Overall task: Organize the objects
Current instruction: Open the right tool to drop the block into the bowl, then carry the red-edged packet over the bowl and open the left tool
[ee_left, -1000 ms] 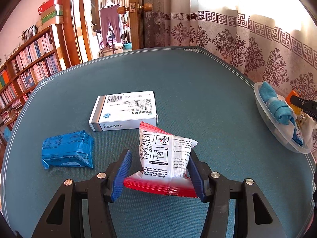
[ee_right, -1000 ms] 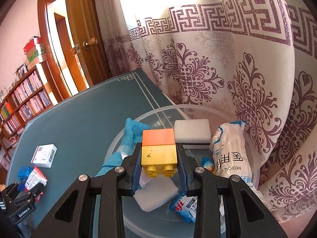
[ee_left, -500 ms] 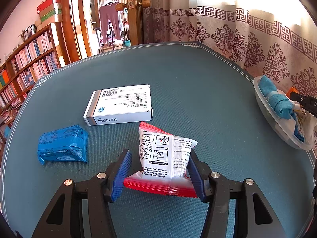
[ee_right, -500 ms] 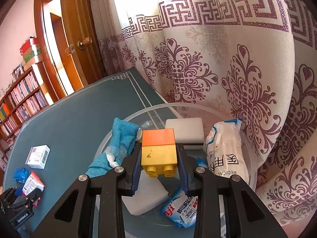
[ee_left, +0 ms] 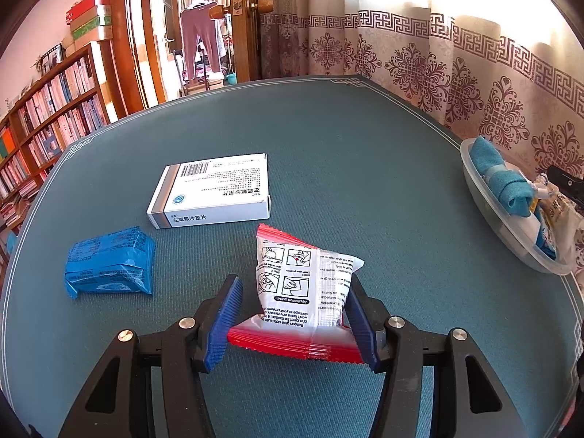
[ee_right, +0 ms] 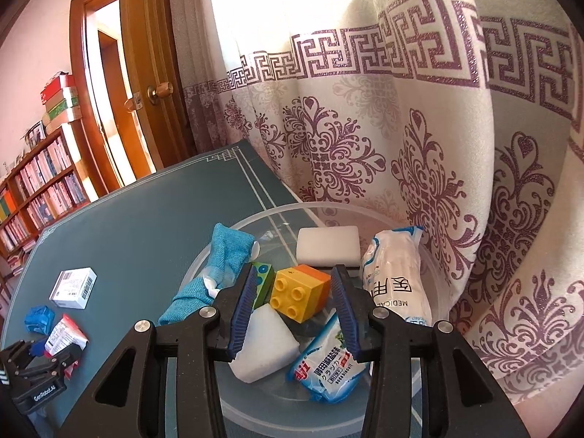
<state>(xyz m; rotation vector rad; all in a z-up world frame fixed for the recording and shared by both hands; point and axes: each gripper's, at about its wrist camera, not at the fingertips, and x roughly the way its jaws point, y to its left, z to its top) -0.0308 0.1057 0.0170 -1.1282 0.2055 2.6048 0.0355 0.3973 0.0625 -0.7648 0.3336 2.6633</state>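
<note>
At lower left of the left wrist view, a blue foil packet [ee_left: 109,261] lies flat on the green table mat [ee_left: 328,153]. Above and to its right sits a white medicine box [ee_left: 213,191], barcode side up, apart from the packet. At lower centre, the left gripper [ee_left: 294,315] stands with its blue pads against both sides of a red-and-white sachet [ee_left: 303,288], which it holds upright-tilted, printed face toward the camera. At right edge, a clear plastic bowl [ee_left: 485,200] holds a rolled blue cloth [ee_left: 500,175].

Across the right wrist view, the box, packet and sachet appear small at lower left. At centre, the right gripper [ee_right: 295,304] hangs over the bowl's interior; its jaws have just been opening and now stand moderately apart. A yellow-and-orange toy brick [ee_right: 299,292] lies tilted between the pads, clear of both, resting on a white sponge [ee_right: 264,343] and beside a green block [ee_right: 264,277]. Further right lie a second white sponge [ee_right: 328,246], a blue snack packet [ee_right: 328,363] and a white medical roll pack [ee_right: 396,277], all inside the bowl.
</note>
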